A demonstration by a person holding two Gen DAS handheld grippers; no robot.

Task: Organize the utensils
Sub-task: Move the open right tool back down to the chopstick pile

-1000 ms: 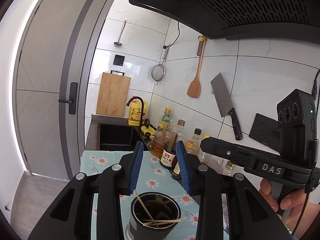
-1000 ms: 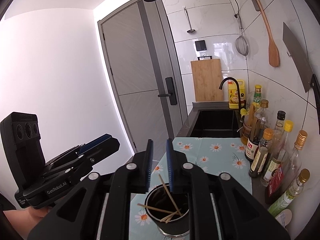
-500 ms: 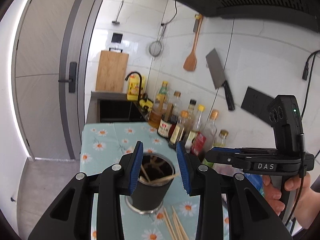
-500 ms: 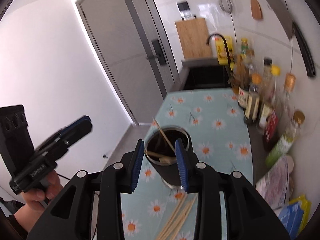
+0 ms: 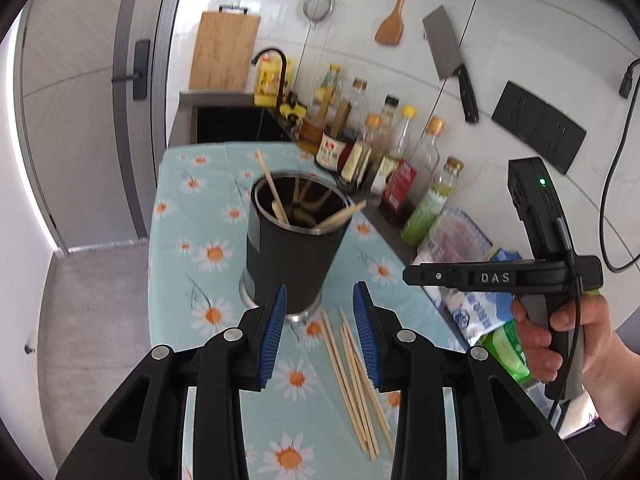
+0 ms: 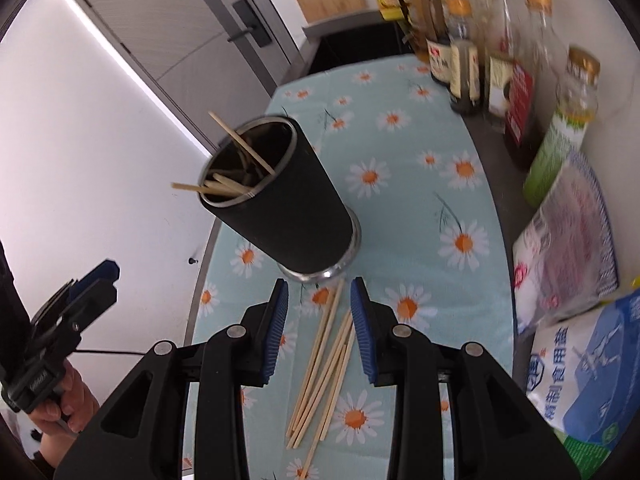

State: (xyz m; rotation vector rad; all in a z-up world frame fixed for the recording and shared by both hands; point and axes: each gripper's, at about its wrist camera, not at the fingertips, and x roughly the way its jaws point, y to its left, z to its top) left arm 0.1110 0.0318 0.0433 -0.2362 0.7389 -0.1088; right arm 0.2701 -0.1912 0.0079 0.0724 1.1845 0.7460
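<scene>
A black metal-rimmed utensil cup (image 5: 292,240) stands upright on the daisy-print cloth (image 5: 192,240) and holds several wooden chopsticks. A loose bundle of chopsticks (image 5: 356,376) lies on the cloth just in front of the cup. My left gripper (image 5: 320,292) hovers open above the cloth, with the cup's base past its tips and the bundle slightly to its right. My right gripper (image 6: 318,292) is open above the upper ends of the bundle (image 6: 324,356), near the cup (image 6: 288,208), with nothing between its pads. Each gripper appears side-on in the other's view: the right (image 5: 412,274), the left (image 6: 108,276).
A row of sauce and oil bottles (image 5: 384,152) lines the tiled wall, and bags of salt (image 6: 588,376) lie at the right. A dark sink (image 5: 236,124) sits beyond the cloth. The counter's left edge (image 6: 208,264) drops to the floor. A cleaver (image 5: 448,48) hangs on the wall.
Both grippers have sunk and tipped downward toward the counter. The cup now sits beyond the fingertips, and the loose chopsticks have come into view under them.
</scene>
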